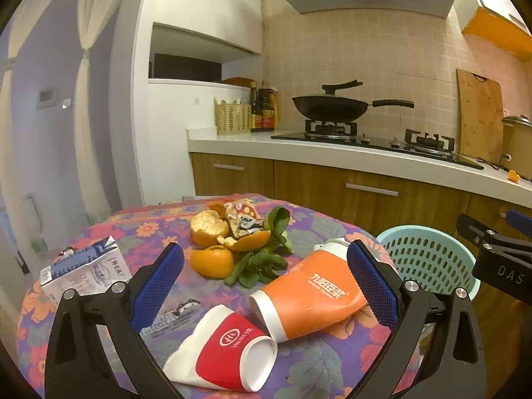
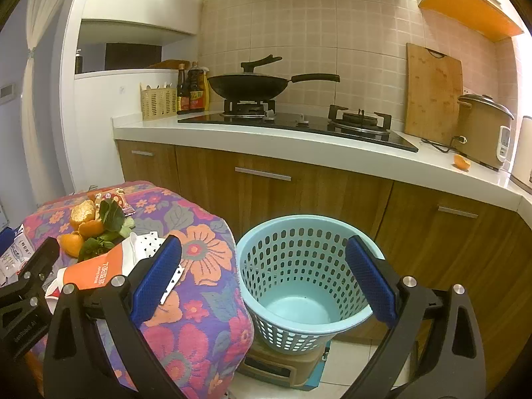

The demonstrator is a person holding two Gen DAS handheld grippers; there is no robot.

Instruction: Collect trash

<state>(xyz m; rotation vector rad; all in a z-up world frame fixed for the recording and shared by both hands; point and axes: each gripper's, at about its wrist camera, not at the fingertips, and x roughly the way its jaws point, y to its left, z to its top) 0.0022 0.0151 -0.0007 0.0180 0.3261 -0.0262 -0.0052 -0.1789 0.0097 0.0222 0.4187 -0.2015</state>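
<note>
Trash lies on a table with a floral cloth [image 1: 319, 359]: a crushed red and white paper cup [image 1: 226, 349], an orange and white paper cup [image 1: 312, 296] on its side, orange peels [image 1: 212, 232], green leaves [image 1: 262, 266], a snack wrapper [image 1: 242, 219] and a flattened milk carton [image 1: 83, 269]. My left gripper [image 1: 266, 286] is open and empty above the two cups. My right gripper [image 2: 266, 276] is open and empty, above the light blue basket [image 2: 299, 286] beside the table. The basket is empty.
A kitchen counter [image 2: 299, 143] runs behind, with a wok [image 2: 249, 86] on a gas stove, bottles, a cutting board [image 2: 432, 93], a rice cooker [image 2: 485, 129] and an orange piece [image 2: 462, 163]. Wooden cabinets stand below. The basket rests on a brown stool [image 2: 282, 365].
</note>
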